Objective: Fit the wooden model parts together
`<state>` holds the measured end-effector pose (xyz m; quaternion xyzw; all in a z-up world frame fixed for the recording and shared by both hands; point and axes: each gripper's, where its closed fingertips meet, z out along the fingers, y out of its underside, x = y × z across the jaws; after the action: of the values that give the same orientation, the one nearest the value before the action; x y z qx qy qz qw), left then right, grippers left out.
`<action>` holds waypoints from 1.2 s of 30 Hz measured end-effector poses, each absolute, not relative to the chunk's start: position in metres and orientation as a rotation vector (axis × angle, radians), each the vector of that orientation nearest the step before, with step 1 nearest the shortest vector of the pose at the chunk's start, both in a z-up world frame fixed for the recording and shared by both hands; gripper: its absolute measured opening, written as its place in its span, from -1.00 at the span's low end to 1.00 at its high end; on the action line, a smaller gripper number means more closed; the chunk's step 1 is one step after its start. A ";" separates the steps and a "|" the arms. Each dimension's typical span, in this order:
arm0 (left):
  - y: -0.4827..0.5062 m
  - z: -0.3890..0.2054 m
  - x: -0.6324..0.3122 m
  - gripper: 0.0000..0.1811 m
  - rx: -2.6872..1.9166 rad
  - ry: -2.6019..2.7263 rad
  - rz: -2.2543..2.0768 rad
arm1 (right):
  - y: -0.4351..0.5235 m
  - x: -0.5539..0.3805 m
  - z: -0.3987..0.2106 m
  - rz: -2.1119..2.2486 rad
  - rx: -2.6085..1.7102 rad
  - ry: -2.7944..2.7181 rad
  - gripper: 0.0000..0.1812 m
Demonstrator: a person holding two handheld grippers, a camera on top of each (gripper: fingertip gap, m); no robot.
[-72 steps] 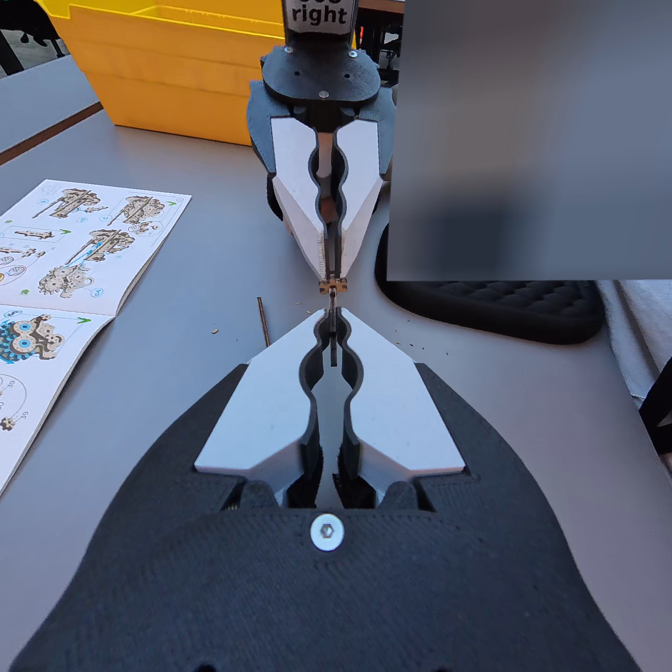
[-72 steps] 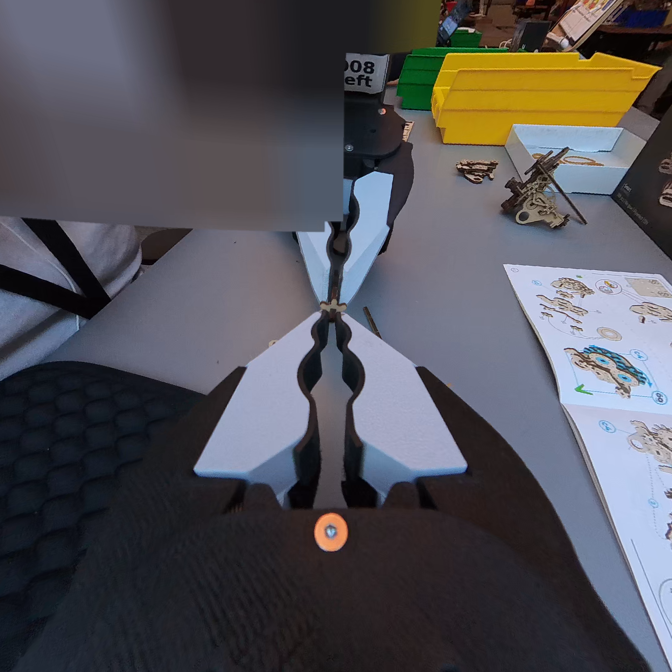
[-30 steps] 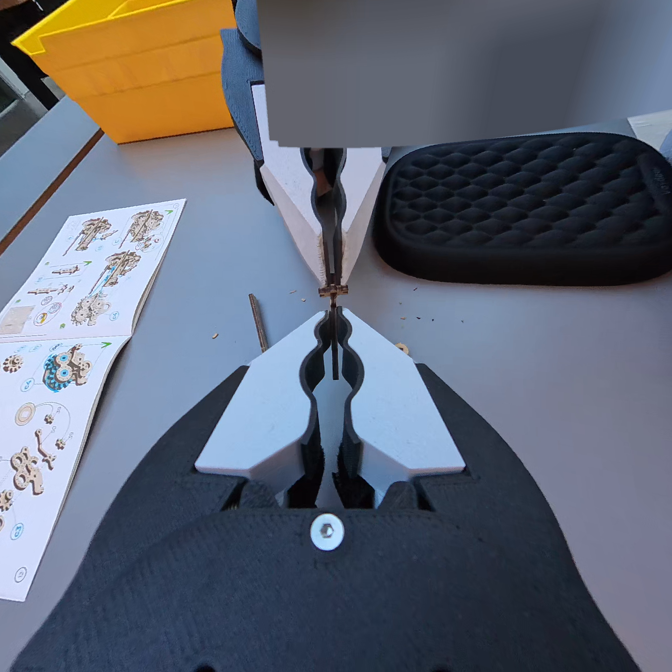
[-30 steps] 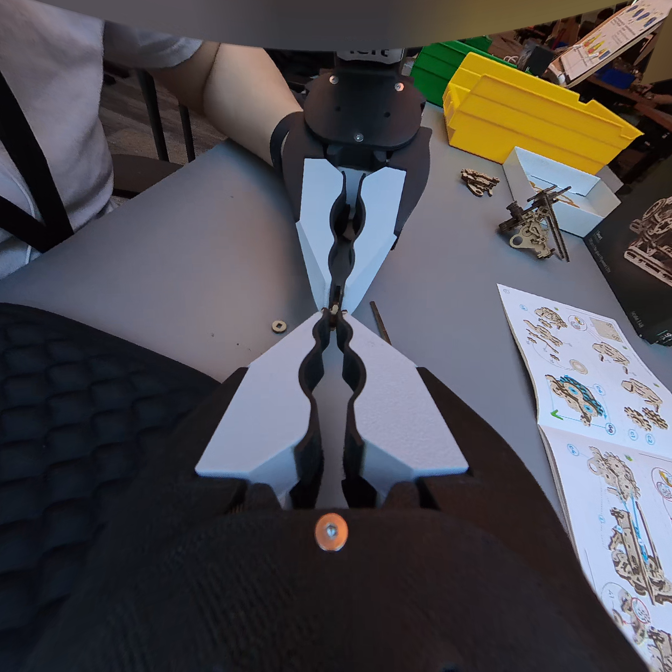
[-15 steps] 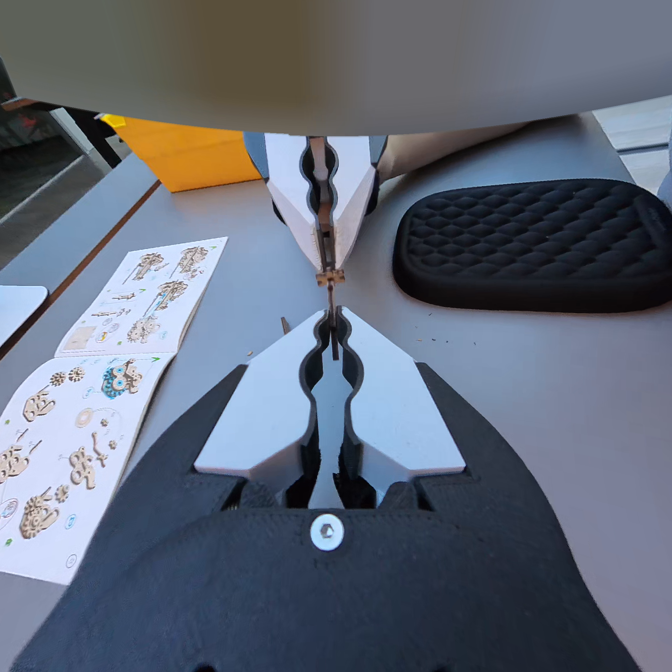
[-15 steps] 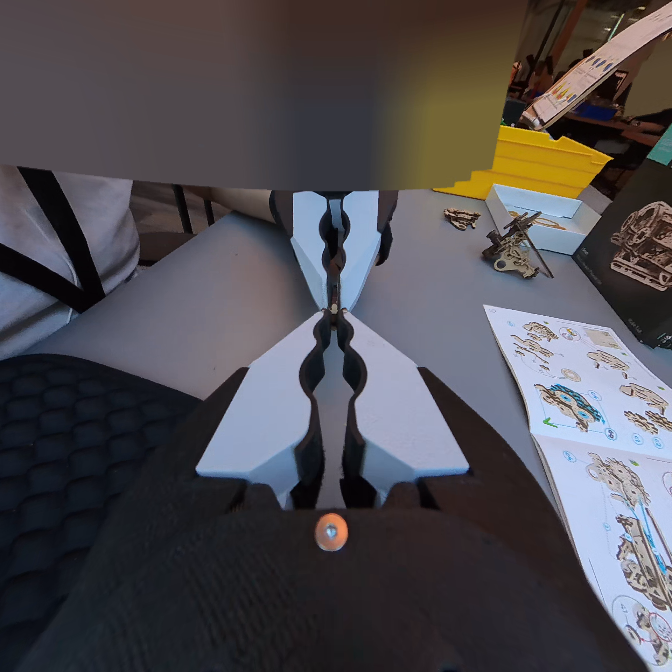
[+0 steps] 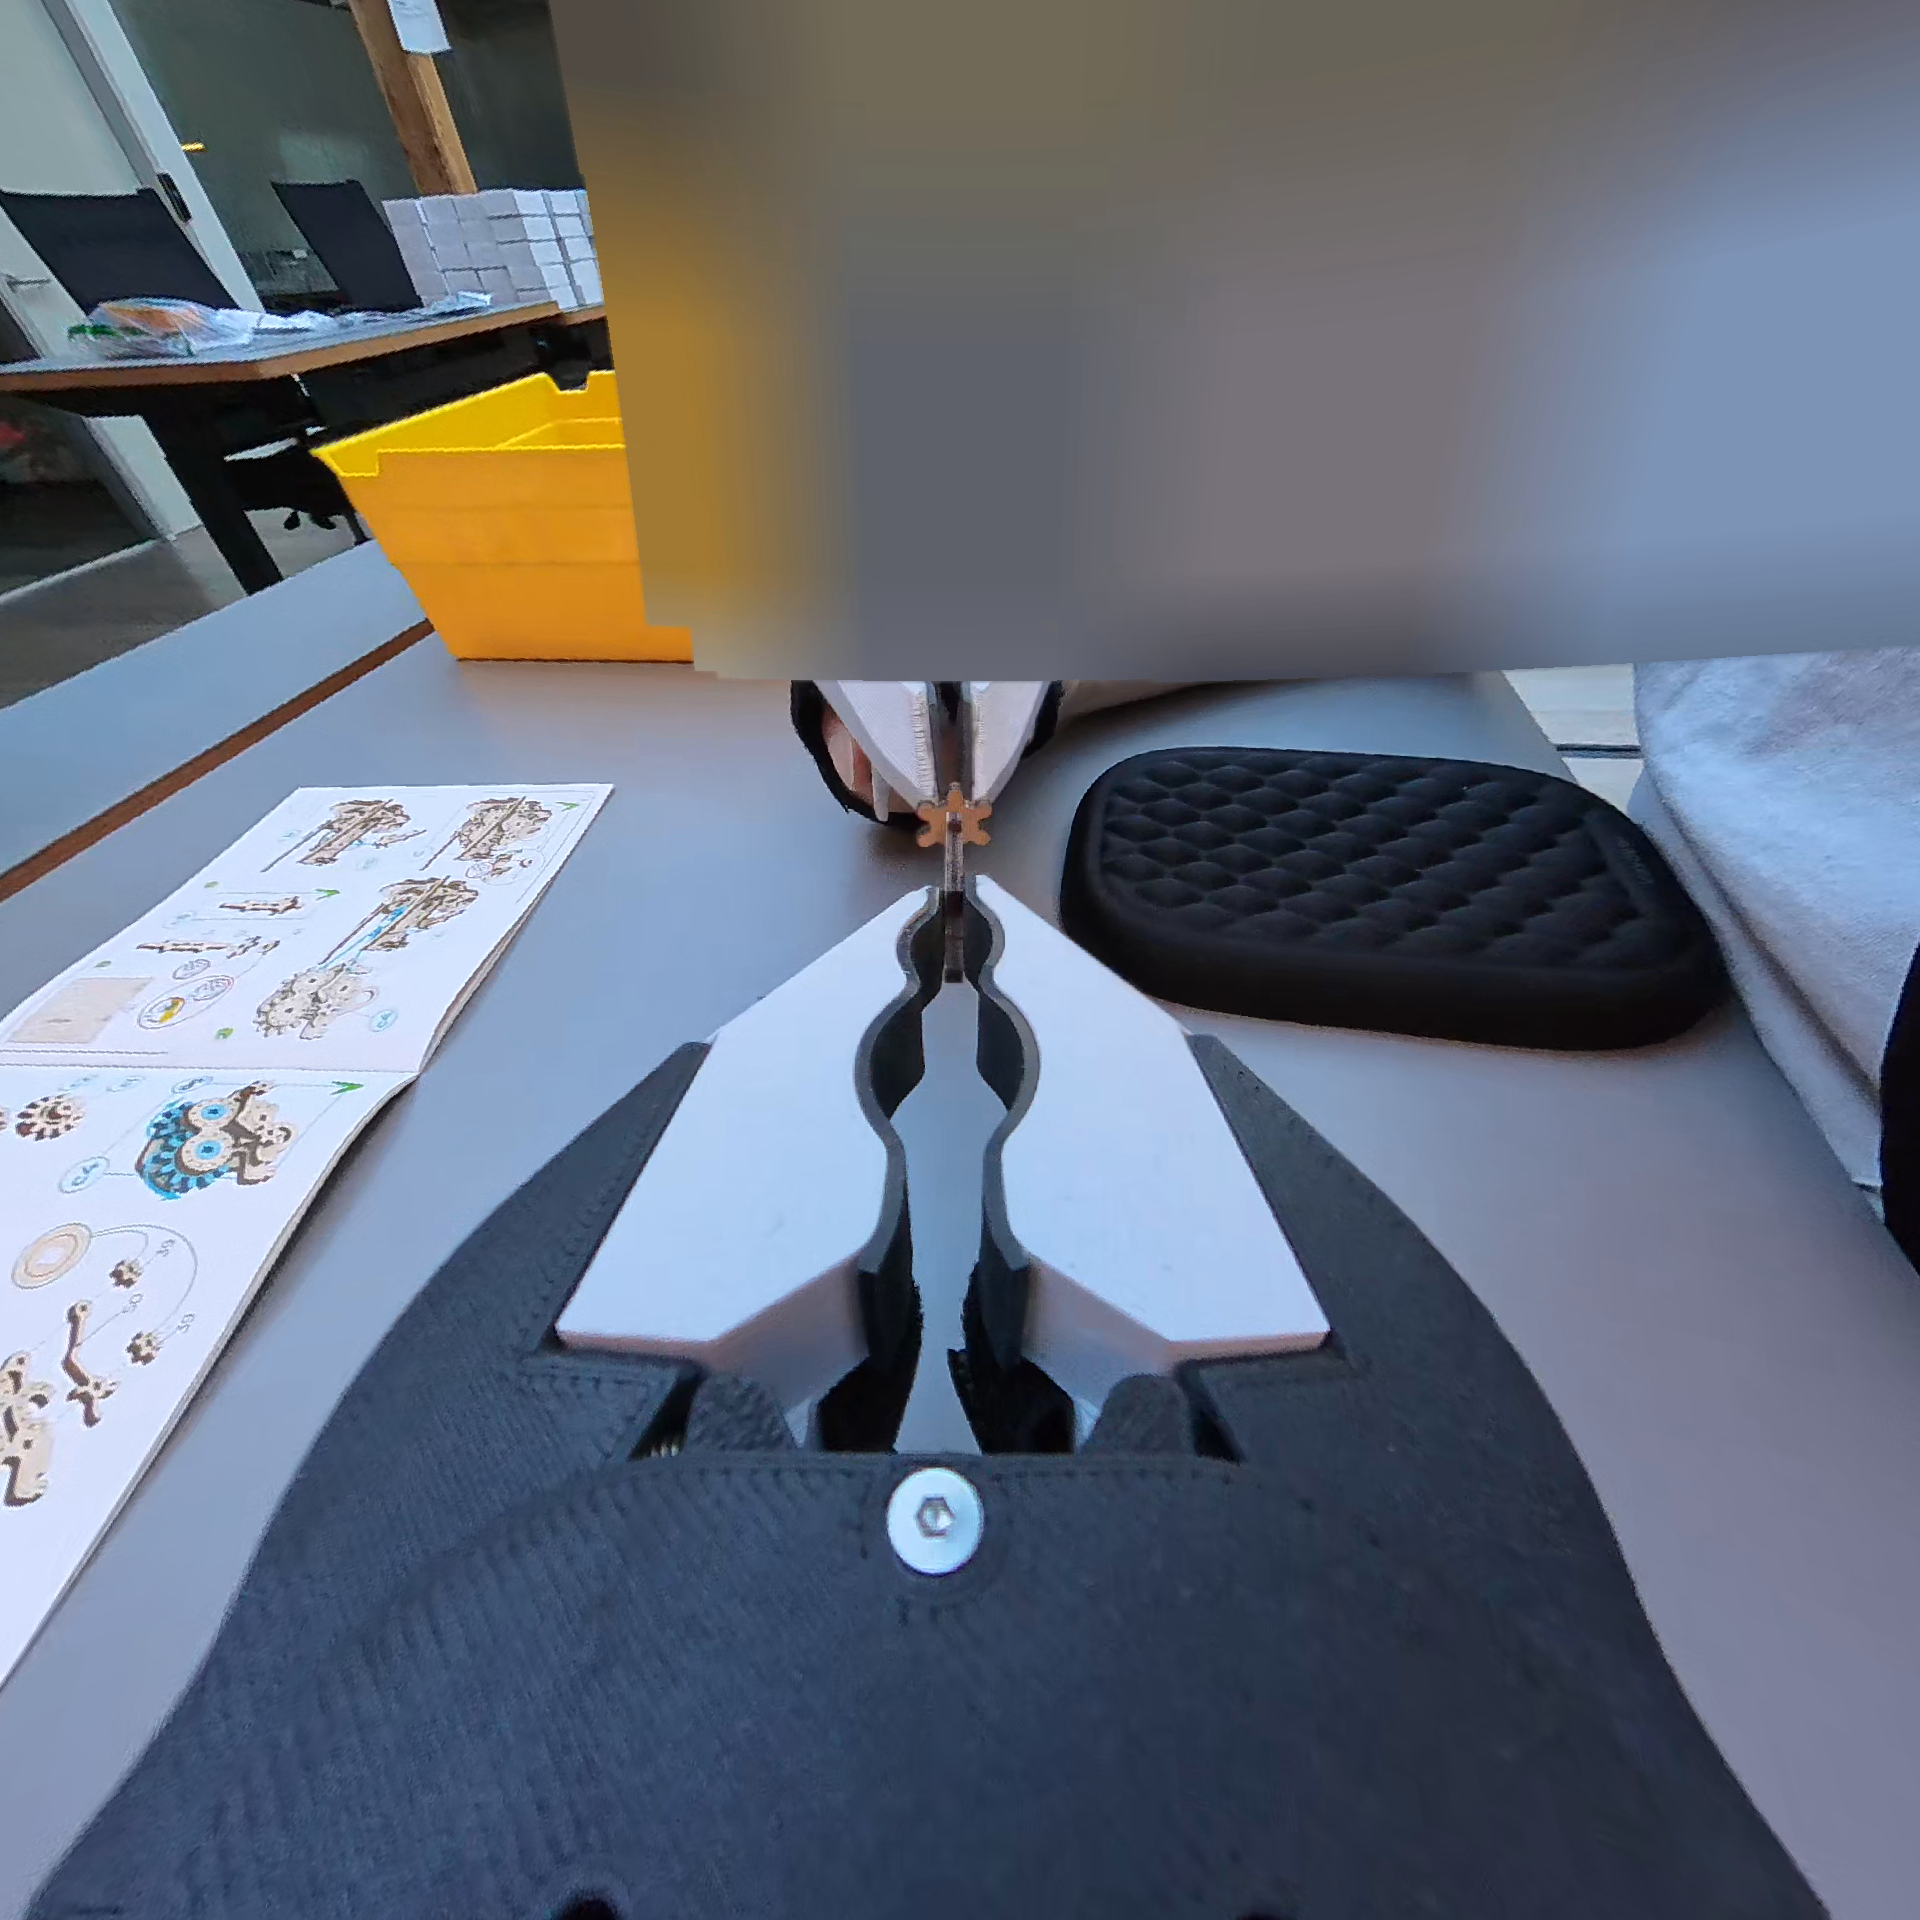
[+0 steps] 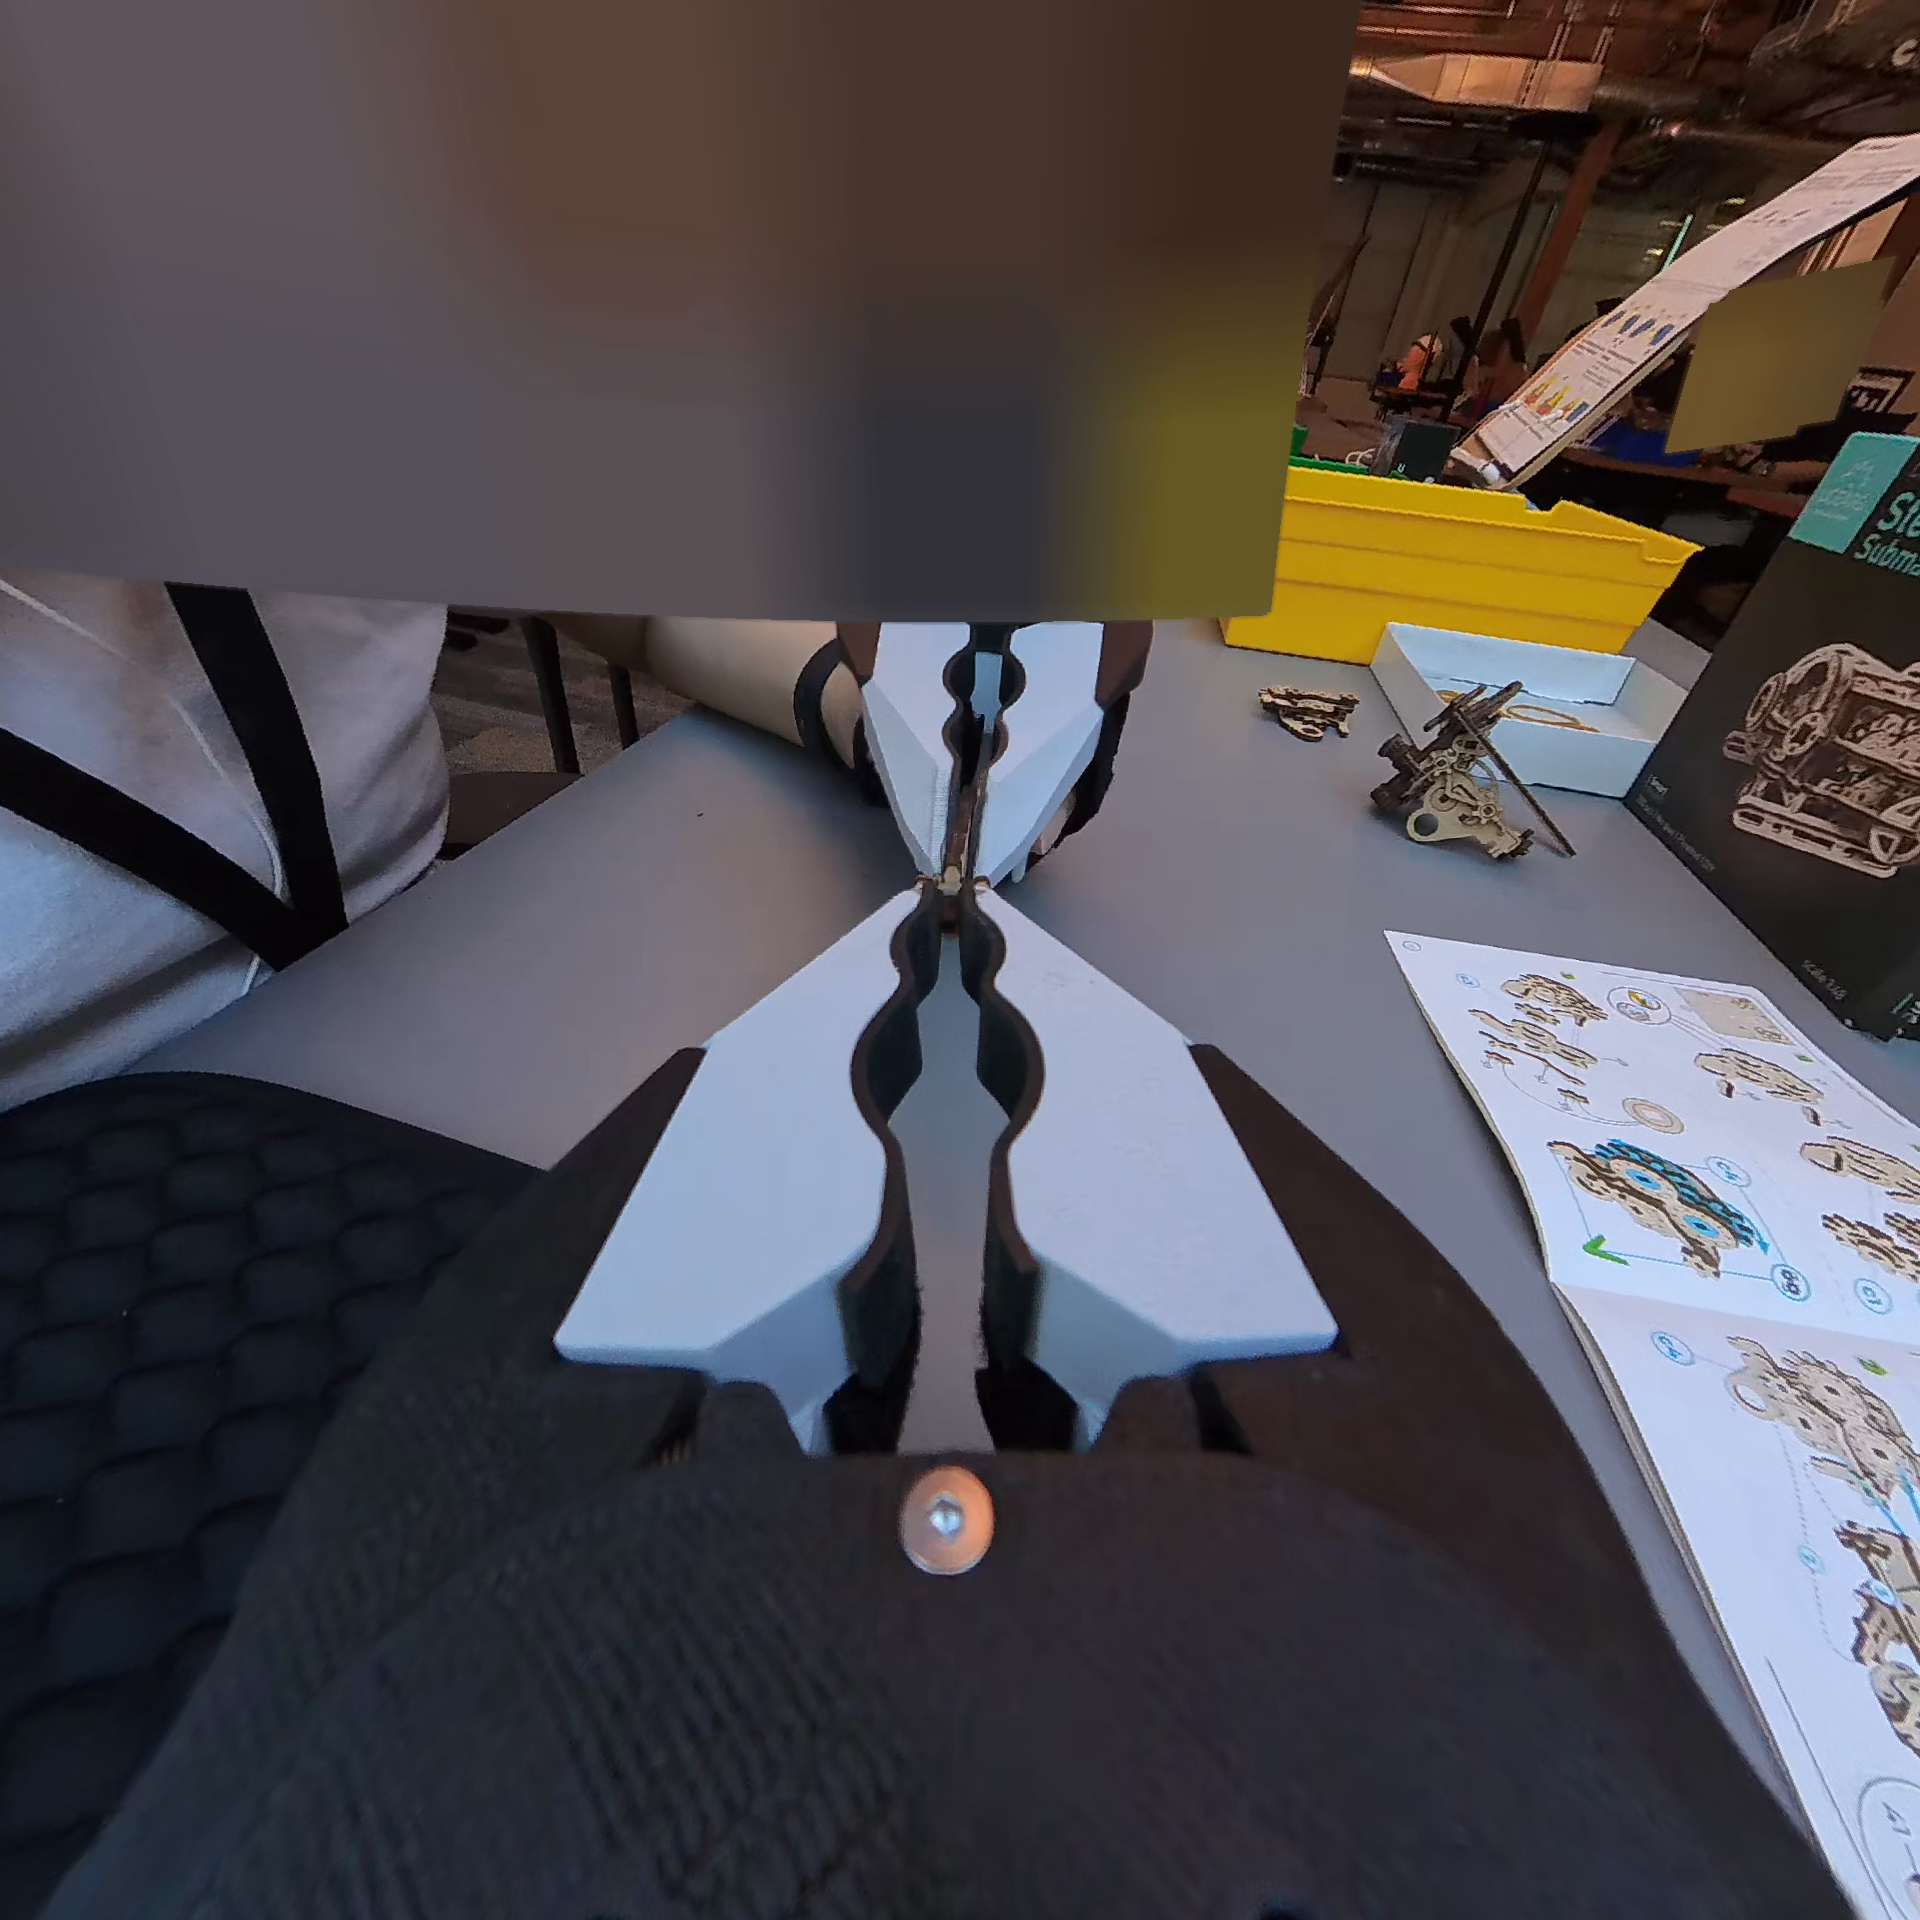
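A tiny pale wooden cog (image 7: 954,821), pinched by the right gripper (image 7: 954,802), meets a thin dark wooden rod (image 7: 953,925) clamped in the left gripper (image 7: 951,902), above open grey tabletop (image 7: 727,831).

Printed matter is seen on four items; the wording is not transcribed. Small circled numerals and pictorial steps are printed on the open instruction booklet (image 8: 1704,1174). White lettering on a teal corner is carried by the dark kit box (image 8: 1808,727). A tilted printed sign board (image 8: 1662,301) and a paper notice on the wooden post (image 7: 416,10) are too small to be read.
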<state>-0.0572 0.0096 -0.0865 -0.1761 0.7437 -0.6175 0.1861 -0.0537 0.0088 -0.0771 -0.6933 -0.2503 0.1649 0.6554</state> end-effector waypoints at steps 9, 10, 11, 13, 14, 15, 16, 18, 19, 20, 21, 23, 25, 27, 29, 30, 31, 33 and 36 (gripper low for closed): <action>0.008 -0.089 -0.060 -1.00 -0.453 2.076 -1.682 | 0.006 -0.059 -0.077 0.353 -1.565 -0.573 -0.99; 0.008 -0.089 -0.061 -1.00 -0.442 2.070 -1.669 | 0.006 -0.060 -0.076 0.350 -1.565 -0.572 -1.00; 0.007 -0.088 -0.062 -1.00 -0.429 2.062 -1.661 | 0.006 -0.061 -0.076 0.348 -1.566 -0.575 -1.00; 0.007 -0.088 -0.062 -1.00 -0.423 2.049 -1.650 | 0.006 -0.061 -0.075 0.331 -1.573 -0.579 -1.00; 0.007 -0.088 -0.062 -1.00 -0.421 2.049 -1.645 | 0.006 -0.061 -0.076 0.330 -1.578 -0.581 -1.00; 0.007 -0.089 -0.062 -1.00 -0.418 2.049 -1.643 | 0.006 -0.061 -0.076 0.326 -1.582 -0.583 -1.00; 0.007 -0.089 -0.063 -1.00 -0.412 2.048 -1.640 | 0.005 -0.062 -0.076 0.319 -1.583 -0.589 -1.00; 0.006 -0.089 -0.064 -1.00 -0.397 2.042 -1.636 | 0.005 -0.064 -0.076 0.313 -1.589 -0.594 -0.99; 0.006 -0.089 -0.064 -1.00 -0.395 2.044 -1.631 | 0.005 -0.064 -0.076 0.312 -1.595 -0.593 -0.99; 0.006 -0.089 -0.064 -1.00 -0.396 2.044 -1.628 | 0.005 -0.064 -0.076 0.313 -1.599 -0.594 -0.99; 0.006 -0.089 -0.065 -1.00 -0.394 2.046 -1.627 | 0.005 -0.064 -0.076 0.311 -1.603 -0.593 -0.99; 0.006 -0.090 -0.064 -1.00 -0.398 2.047 -1.626 | 0.005 -0.064 -0.077 0.313 -1.607 -0.586 -0.99; 0.006 -0.091 -0.064 -1.00 -0.399 2.051 -1.620 | 0.005 -0.064 -0.078 0.300 -1.615 -0.591 -0.99; 0.006 -0.091 -0.064 -1.00 -0.397 2.051 -1.611 | 0.005 -0.064 -0.078 0.291 -1.616 -0.588 -1.00; 0.006 -0.092 -0.064 -1.00 -0.405 2.055 -1.607 | 0.005 -0.063 -0.078 0.282 -1.622 -0.580 -1.00; 0.006 -0.092 -0.063 -1.00 -0.407 2.052 -1.602 | 0.005 -0.063 -0.078 0.273 -1.621 -0.579 -1.00; 0.006 -0.092 -0.063 -1.00 -0.408 2.049 -1.601 | 0.006 -0.063 -0.078 0.263 -1.622 -0.577 -1.00; 0.007 -0.092 -0.062 -1.00 -0.415 2.046 -1.597 | 0.006 -0.062 -0.078 0.256 -1.623 -0.562 -1.00; 0.008 -0.091 -0.061 -1.00 -0.424 2.038 -1.591 | 0.008 -0.061 -0.078 0.225 -1.619 -0.549 -1.00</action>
<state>-0.0611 0.0076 -0.0914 -0.1563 0.7516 -0.5866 0.2578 -0.0611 0.0076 -0.0776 -0.7128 -0.2417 0.0989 0.6510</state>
